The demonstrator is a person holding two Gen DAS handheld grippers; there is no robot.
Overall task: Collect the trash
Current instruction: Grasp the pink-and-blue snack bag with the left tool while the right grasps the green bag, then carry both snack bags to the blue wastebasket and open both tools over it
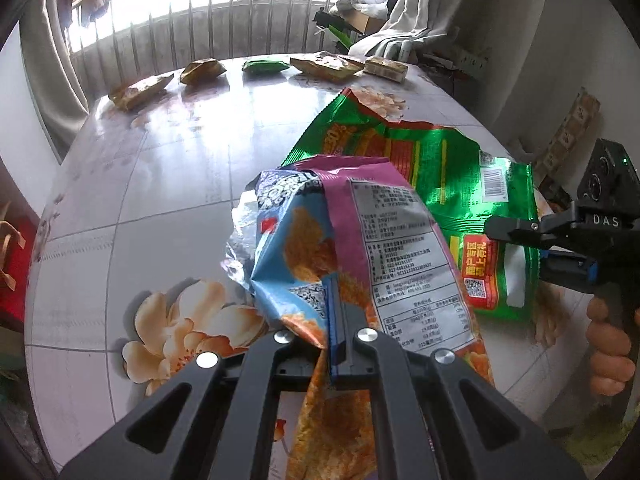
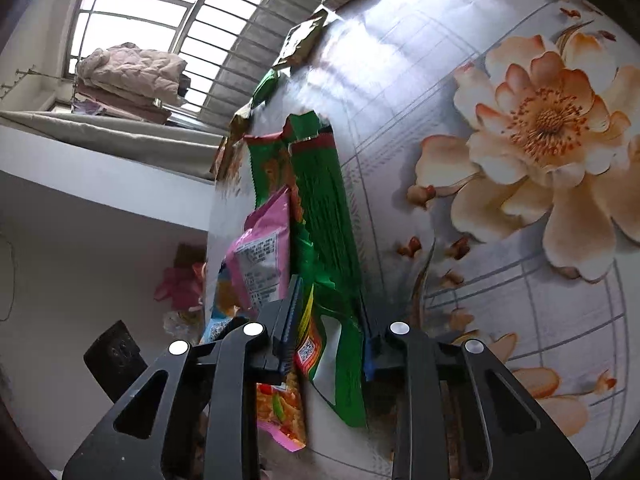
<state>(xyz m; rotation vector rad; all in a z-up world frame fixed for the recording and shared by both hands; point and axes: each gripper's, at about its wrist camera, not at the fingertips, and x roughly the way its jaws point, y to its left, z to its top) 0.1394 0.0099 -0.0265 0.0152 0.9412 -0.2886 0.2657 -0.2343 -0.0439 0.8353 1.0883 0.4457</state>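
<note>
- The pink-and-blue snack bag (image 1: 352, 240) is clamped in your left gripper (image 1: 340, 320), jaws pressed together on its crumpled lower part; it stands lifted over the floral tabletop (image 1: 160, 208).
- The green snack bag (image 1: 460, 184) lies flat on the table just behind and beside the pink one, which partly overlaps it from the left wrist view.
- Your right gripper (image 2: 330, 320) straddles the near edge of the green bag. Its jaws stand part-way apart with the bag between them; you cannot tell from either view whether the pads already press the foil.
- Judged progress: one wrapper is secured, a second is being taken, neither is disposed of.
- Remaining: five small packets (image 1: 264, 67) sit in a row along the far table edge, well apart from both grippers.
- Not visible: no bin or collection bag appears in either view, so the drop point is unknown.
- A hand (image 1: 608, 344) on the right gripper's handle is cut off at the frame edge.
</note>
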